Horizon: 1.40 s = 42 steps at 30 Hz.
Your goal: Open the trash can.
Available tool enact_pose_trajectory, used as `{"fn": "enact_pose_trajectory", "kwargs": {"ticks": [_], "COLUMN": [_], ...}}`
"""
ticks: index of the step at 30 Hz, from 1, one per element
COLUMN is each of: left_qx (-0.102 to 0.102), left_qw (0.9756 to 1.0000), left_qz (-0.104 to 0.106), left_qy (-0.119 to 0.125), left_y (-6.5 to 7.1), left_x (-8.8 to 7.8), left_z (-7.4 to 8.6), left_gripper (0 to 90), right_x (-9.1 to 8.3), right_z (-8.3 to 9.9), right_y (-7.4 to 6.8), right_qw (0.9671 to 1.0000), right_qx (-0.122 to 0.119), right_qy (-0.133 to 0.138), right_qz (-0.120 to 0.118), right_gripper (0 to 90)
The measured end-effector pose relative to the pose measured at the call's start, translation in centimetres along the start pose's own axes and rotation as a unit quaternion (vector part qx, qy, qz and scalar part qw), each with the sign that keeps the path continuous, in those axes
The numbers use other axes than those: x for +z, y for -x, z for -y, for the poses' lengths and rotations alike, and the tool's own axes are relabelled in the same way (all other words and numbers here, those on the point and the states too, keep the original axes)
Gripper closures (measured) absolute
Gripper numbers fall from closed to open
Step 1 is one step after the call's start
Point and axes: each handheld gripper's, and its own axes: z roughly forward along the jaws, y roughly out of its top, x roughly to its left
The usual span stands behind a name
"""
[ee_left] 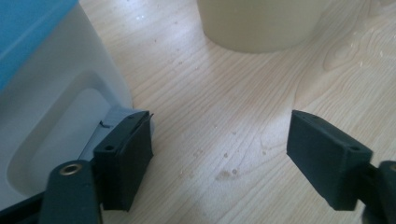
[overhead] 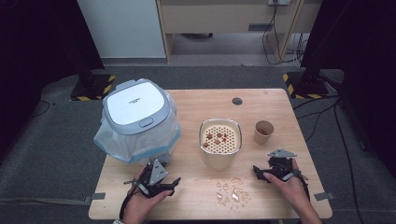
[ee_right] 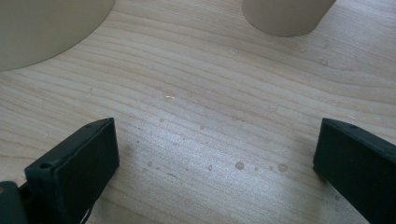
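Observation:
My left gripper (overhead: 173,185) rests near the table's front left, held in a hand, jaws wide open and empty; in the left gripper view (ee_left: 219,135) only bare wood lies between them. My right gripper (overhead: 259,173) sits at the front right, also open and empty (ee_right: 217,140). A cream container (overhead: 220,156) with a perforated insert holding small brown pieces stands mid-table between the two grippers, farther back (ee_left: 257,23) (ee_right: 46,28). A paper cup (overhead: 263,132) with brown contents stands to its right (ee_right: 285,16).
A white-lidded bin (overhead: 136,108) lined with a translucent bag stands at the back left, its wall (ee_left: 46,107) close beside my left jaw. Spilled water drops (overhead: 231,192) lie on the wooden table (overhead: 196,210) in front of the container. A dark round hole (overhead: 237,101) marks the far side.

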Motion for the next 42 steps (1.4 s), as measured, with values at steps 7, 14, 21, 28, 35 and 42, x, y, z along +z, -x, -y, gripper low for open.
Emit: {"fn": "enact_pose_trajectory", "kwargs": {"ticks": [7, 14, 21, 28, 35, 42], "left_qx": [-0.032, -0.034, -0.062, -0.083, -0.088, -0.091], "left_qw": [0.9994, 0.9992, 0.9974, 0.9949, 0.9941, 0.9936], "left_qz": [0.0, -0.01, -0.028, -0.056, -0.063, -0.066], "left_qy": [0.014, 0.018, 0.023, 0.013, 0.004, -0.009], "left_y": [-1.1, -1.2, -2.5, -3.7, -4.4, -4.5], "left_x": [0.3, 0.0, 0.3, 0.5, 1.2, 1.4], "left_z": [0.0, -0.1, 0.1, 0.5, 0.6, 0.8], "left_gripper": [36.7, 52.8, 69.3, 78.8, 82.3, 83.5], "right_x": [0.1, 0.0, 0.0, 0.0, 0.0, 0.0], "right_z": [0.0, 0.0, 0.0, 0.0, 0.0, 0.0], "right_y": [0.1, -0.1, -0.1, 0.0, 0.0, 0.0], "right_qw": [1.0, 1.0, 1.0, 1.0, 1.0, 1.0], "right_qx": [-0.006, 0.0, -0.003, -0.006, -0.006, -0.006], "right_qy": [0.002, 0.002, 0.001, 0.0, 0.0, 0.002], "right_qz": [-0.006, 0.0, -0.003, -0.004, -0.004, -0.005], "right_gripper": [0.6, 0.7, 0.7, 1.0, 1.0, 1.0]}}
